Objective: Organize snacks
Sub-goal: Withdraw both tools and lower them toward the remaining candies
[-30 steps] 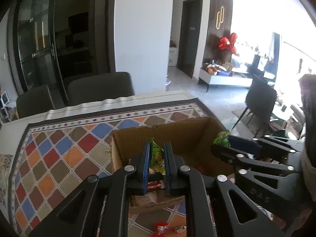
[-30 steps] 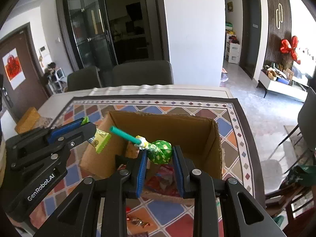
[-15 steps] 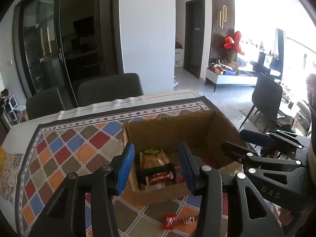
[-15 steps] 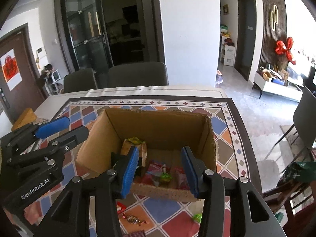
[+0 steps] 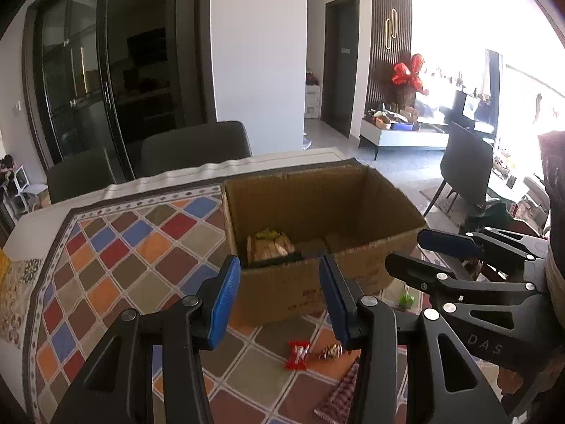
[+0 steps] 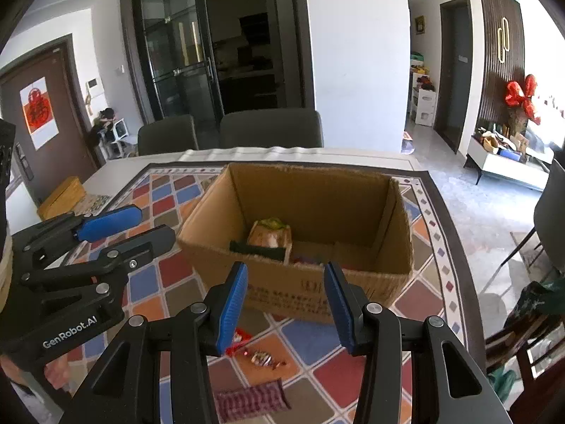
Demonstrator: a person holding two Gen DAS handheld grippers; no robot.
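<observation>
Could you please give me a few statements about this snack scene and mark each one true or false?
1. The left gripper has its jaws open and empty. True.
2. The right gripper is clamping a green lollipop. False: its jaws are open and hold nothing.
3. The cardboard box already holds some snacks. True.
4. The red candy lies inside the box. False: it lies on the patterned mat, in front of the box.
5. A checked packet lies on the mat nearer the camera than the candies. True.
</observation>
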